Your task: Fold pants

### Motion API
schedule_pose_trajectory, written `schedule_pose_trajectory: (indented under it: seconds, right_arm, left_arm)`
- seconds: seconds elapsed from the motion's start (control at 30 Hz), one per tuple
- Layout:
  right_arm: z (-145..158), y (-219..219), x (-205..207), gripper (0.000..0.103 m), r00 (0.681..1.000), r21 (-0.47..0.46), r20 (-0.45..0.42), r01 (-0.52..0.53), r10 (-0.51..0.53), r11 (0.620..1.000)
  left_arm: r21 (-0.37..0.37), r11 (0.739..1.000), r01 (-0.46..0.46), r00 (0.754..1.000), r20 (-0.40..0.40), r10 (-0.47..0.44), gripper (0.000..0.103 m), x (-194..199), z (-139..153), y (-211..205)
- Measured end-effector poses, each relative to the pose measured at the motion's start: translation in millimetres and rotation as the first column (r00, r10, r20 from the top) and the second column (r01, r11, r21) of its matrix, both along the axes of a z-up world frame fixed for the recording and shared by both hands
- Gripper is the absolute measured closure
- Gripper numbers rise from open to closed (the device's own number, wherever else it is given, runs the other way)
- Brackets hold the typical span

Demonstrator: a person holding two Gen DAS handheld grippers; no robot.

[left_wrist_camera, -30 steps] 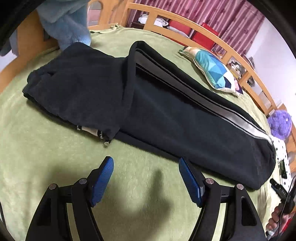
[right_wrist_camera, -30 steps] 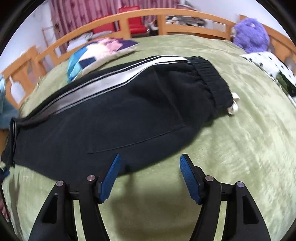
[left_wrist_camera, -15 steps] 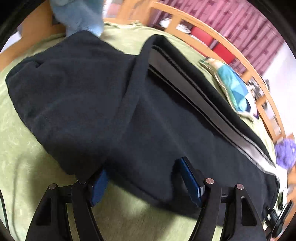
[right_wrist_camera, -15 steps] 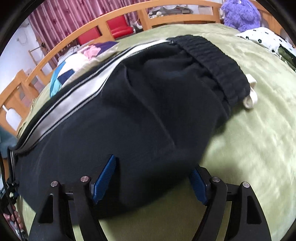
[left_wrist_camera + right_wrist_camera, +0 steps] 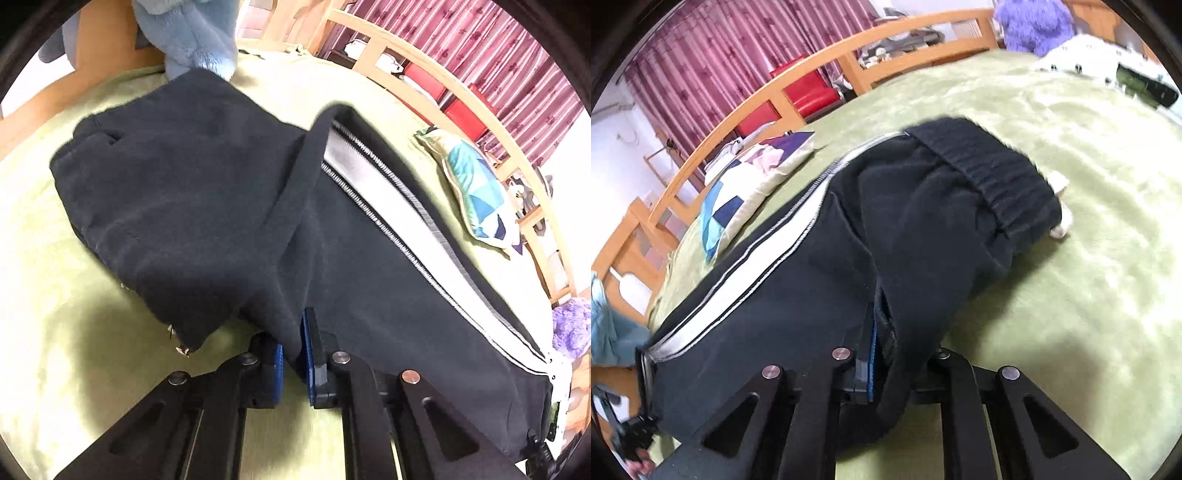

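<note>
**Both grippers clamped on the near edge of the black pants**

A pair of black fleece track pants with a silver-grey side stripe (image 5: 369,280) is laid lengthwise across a bed covered by a pale green plush blanket (image 5: 55,332). The leg end is already folded back over the body of the garment, and a thick dark hem band is seen running diagonally across the cloth in the left wrist view. The ribbed black waistband (image 5: 1001,177) is seen at the far right end, with a white drawcord end lying just beside it on the blanket.

The left gripper (image 5: 293,354) is pressed together on the near edge of the pants, where the folded leg end meets the layer below; black cloth is pinched between its blue pads. The right gripper (image 5: 882,354) is likewise closed down on a bunched fold of the pants near the waistband end, with cloth draped over one finger.

A patchwork cushion in teal, blue and cream (image 5: 476,192) is lying beyond the pants, near the curved wooden bed rail (image 5: 746,107). A purple plush toy (image 5: 1034,22) is placed at the far corner, and a light blue plush item (image 5: 192,37) is touching the folded end.
</note>
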State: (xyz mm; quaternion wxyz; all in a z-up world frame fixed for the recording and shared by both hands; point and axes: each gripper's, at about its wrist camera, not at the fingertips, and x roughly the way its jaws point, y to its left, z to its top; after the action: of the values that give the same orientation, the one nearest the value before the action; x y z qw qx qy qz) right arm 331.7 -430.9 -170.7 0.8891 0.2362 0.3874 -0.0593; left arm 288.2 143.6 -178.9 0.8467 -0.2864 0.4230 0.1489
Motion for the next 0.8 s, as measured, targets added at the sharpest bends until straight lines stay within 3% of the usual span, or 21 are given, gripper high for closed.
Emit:
schedule_pose_trajectory:
  seconds: [0.2,0.33,0.47,0.6,0.67,0.73,0.8]
  right_arm:
    - [28,-15,-77,0.093,1.000,-0.016,0.000,-0.005,0.005,1.000]
    - [40,-48,-142,0.092,0.999,-0.014,0.001,0.046,-0.046,0.999]
    - [48,-86,-204,0.092,0.994,-0.010,-0.019,0.108,-0.108,0.994]
    - [48,-117,-254,0.092,0.987,-0.039,-0.033,0.158,-0.159,0.987]
    - [41,-125,-267,0.088,0.985,-0.026,-0.080,0.148,-0.150,0.989]
    - [34,-129,-278,0.080,0.987,0.023,-0.099,0.132,-0.129,0.991]
    - [38,-124,-292,0.076,0.985,0.000,-0.092,0.146,-0.146,0.989]
  left_arm:
    - [0.052,0.995,0.084,0.996,-0.017,-0.083,0.095,-60,15,-30]
    - [0.018,0.988,0.153,0.988,-0.034,-0.152,0.095,-125,9,-53]
    - [0.002,0.972,0.235,0.971,-0.035,-0.235,0.095,-189,7,-90]
    - [0.053,0.945,0.323,0.946,-0.052,-0.320,0.093,-227,8,-125]
    - [0.084,0.939,0.333,0.942,-0.074,-0.328,0.089,-236,5,-133]
    - [0.045,0.938,0.343,0.936,-0.104,-0.337,0.088,-245,3,-128]
    - [0.032,0.936,0.350,0.934,-0.092,-0.346,0.085,-260,4,-120]
